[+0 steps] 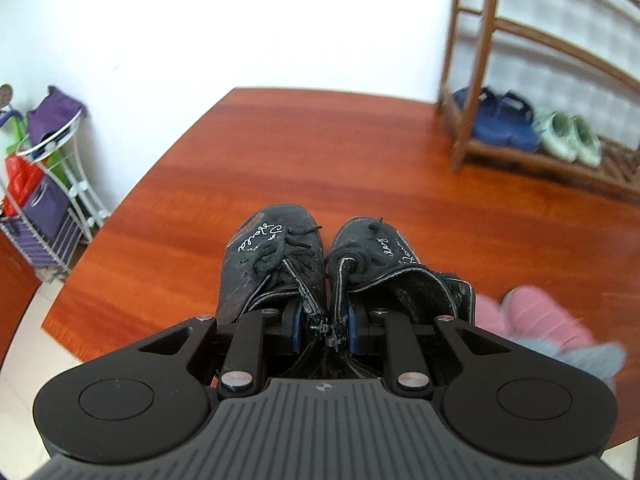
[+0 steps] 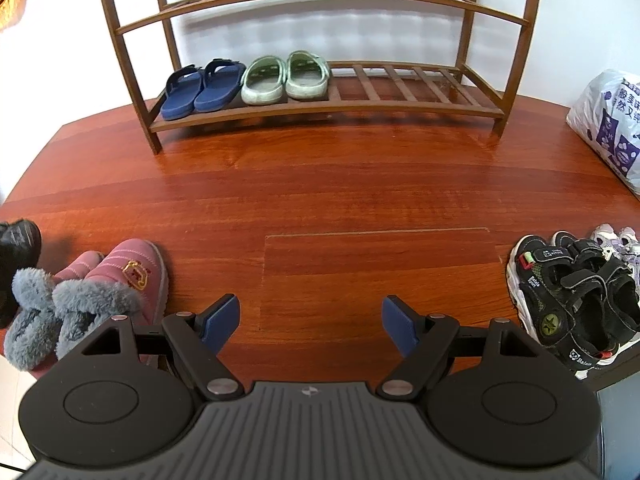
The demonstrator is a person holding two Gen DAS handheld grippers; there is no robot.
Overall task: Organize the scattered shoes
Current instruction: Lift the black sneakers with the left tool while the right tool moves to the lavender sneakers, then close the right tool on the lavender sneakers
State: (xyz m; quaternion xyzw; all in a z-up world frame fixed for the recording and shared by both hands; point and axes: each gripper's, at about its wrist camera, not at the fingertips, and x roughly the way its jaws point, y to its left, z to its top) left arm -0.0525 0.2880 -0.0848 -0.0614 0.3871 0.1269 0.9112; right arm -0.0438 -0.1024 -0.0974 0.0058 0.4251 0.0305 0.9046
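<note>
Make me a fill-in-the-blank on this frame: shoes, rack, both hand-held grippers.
1. The left hand-held gripper is shut on the inner collars of the black ____.
2. On the rack's bottom shelf, the blue slippers sit to the ____ of the green clogs in the right wrist view.
3. The right hand-held gripper is open and holds ____.
4. The pink boots have ____ fur cuffs.

Missing words: boots; left; nothing; grey
</note>
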